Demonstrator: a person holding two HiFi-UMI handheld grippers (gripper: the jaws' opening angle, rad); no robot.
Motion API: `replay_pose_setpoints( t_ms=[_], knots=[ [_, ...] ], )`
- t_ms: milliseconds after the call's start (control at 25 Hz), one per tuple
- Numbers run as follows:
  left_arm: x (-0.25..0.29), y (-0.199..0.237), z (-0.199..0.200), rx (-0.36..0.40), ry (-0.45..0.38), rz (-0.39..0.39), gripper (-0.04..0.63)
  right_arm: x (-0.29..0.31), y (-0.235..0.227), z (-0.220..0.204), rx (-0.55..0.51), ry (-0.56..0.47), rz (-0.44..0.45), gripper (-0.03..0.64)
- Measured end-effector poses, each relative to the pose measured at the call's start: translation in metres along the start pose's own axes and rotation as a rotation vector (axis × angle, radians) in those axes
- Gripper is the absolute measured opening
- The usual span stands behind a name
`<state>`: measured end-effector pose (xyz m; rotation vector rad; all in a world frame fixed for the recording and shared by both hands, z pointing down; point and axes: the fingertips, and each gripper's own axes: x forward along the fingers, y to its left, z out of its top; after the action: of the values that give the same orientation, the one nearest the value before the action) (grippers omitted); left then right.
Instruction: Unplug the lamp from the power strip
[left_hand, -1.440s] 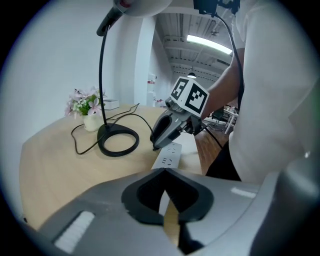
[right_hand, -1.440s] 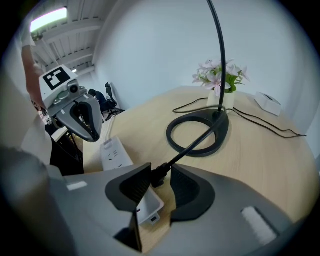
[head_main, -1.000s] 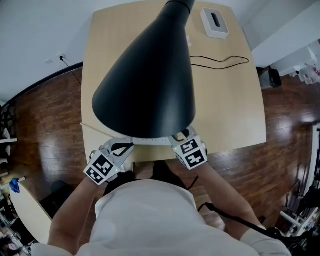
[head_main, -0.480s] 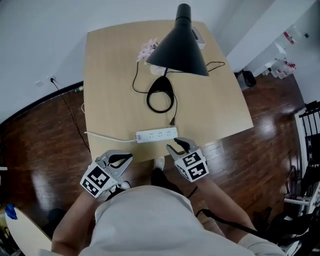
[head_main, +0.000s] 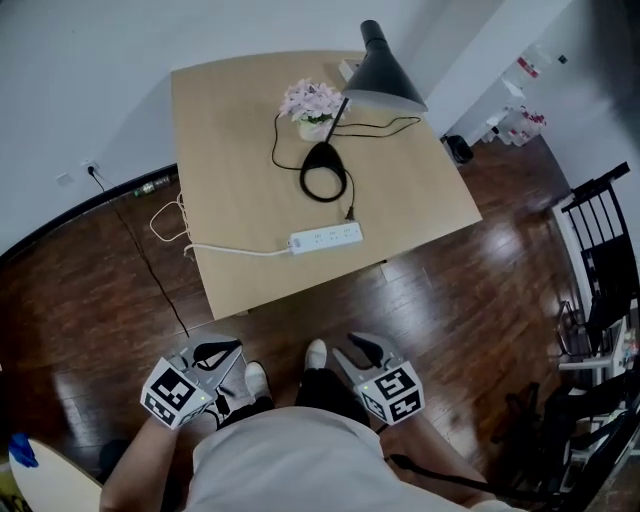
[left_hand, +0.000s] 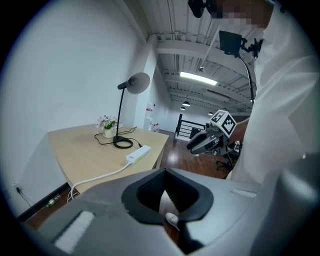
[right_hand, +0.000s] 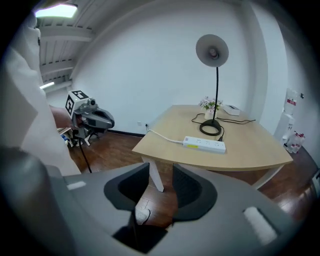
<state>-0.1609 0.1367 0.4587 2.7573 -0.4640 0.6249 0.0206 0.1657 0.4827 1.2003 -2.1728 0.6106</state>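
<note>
The head view is bright and evenly lit. The pale bench shows hardly any shadow, while the glossy floor carries soft glare streaks. Straight lines bow toward the edges. Both gripper views sit inside a dark round vignette with strong wide-angle bending. A strip light glows overhead in the left one. Nearest the lens, the left gripper and right gripper are soft and out of focus, but the far bench is sharp.

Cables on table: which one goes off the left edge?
The white cable from the power strip, dropping to the floor; the black ones lie by the lamp.
</note>
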Motion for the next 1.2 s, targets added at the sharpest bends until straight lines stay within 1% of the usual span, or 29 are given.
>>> replay_pose_setpoints(
  t_ms=[160, 320, 480, 680, 800, 920, 1040, 1200],
  knots=[
    [-0.023, -0.019, -0.009, -0.004, -0.027, -0.005, 0.005, -0.025, 0.025, -0.003, 0.025, -0.063, -0.012, 0.152],
    [-0.036, -0.044, -0.006, 0.008, -0.062, -0.009, 0.005, -0.052, 0.049, -0.006, 0.009, -0.103, -0.023, 0.149],
    [-0.046, -0.078, -0.001, 0.034, -0.075, -0.029, 0.005, -0.082, 0.075, -0.016, -0.003, -0.139, -0.027, 0.149],
    [-0.060, -0.134, 0.000, 0.029, -0.101, -0.056, 0.005, -0.126, 0.107, -0.045, 0.008, -0.197, -0.042, 0.149],
    [-0.073, -0.168, 0.000, 0.040, -0.100, -0.058, 0.005, -0.152, 0.129, -0.066, 0.028, -0.226, -0.048, 0.149],
    [-0.087, -0.193, 0.000, 0.071, -0.079, -0.054, 0.005, -0.172, 0.147, -0.083, 0.044, -0.242, -0.045, 0.149],
    [-0.095, -0.206, -0.003, 0.086, -0.074, -0.069, 0.005, -0.182, 0.161, -0.095, 0.045, -0.239, -0.039, 0.149],
    [-0.102, -0.214, -0.011, 0.075, -0.065, -0.099, 0.005, -0.197, 0.169, -0.098, 0.073, -0.251, -0.080, 0.149]
  ],
)
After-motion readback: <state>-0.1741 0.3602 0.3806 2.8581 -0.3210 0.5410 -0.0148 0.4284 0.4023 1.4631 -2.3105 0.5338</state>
